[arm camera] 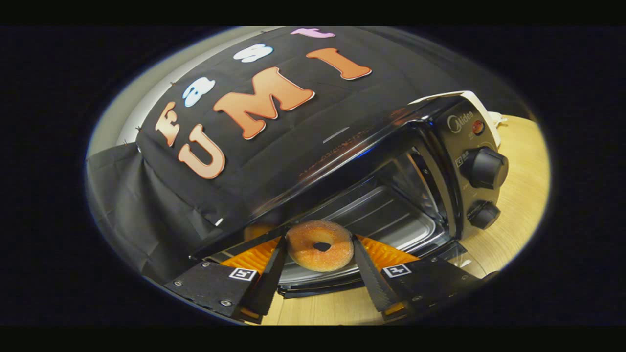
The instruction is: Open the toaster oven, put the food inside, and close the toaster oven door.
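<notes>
A sugar-dusted ring doughnut (318, 231) sits between my two fingers, and both fingers press on its sides. My gripper (319, 242) is shut on it. The doughnut hangs at the mouth of the black toaster oven (371, 146), just above the oven's door (313, 287), which is folded down flat. Beyond the doughnut the oven's cavity is open, with a metal tray (386, 220) on its floor. The whole scene looks tilted, since the gripper is rolled to one side.
The oven stands on a light wooden table (518, 195). Its control panel carries two black knobs (486, 167) (484, 214) and a red lamp (478, 127). A black cloth wall (161, 205) hangs behind the oven.
</notes>
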`<action>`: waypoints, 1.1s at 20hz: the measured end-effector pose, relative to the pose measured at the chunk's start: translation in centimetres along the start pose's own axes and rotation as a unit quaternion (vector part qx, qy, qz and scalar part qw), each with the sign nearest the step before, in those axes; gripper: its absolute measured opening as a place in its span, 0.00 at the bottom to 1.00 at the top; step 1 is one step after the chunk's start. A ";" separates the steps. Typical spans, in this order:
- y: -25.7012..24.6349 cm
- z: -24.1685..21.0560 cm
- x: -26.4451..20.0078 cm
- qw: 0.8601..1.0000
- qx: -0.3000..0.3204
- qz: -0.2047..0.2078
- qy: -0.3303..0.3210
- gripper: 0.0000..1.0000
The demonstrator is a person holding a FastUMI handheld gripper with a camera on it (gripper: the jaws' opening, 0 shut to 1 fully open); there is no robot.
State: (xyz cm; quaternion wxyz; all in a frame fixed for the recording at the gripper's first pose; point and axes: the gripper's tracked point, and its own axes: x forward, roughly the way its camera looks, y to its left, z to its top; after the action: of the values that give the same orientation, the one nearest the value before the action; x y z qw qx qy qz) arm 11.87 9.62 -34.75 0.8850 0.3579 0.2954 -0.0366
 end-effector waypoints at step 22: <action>-0.7 -9.7 -15.9 0.964 -0.241 -0.030 0.109 0.97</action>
State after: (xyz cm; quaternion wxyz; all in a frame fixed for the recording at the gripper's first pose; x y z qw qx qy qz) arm -6.26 13.07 -31.95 0.9061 0.1273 0.4006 0.0485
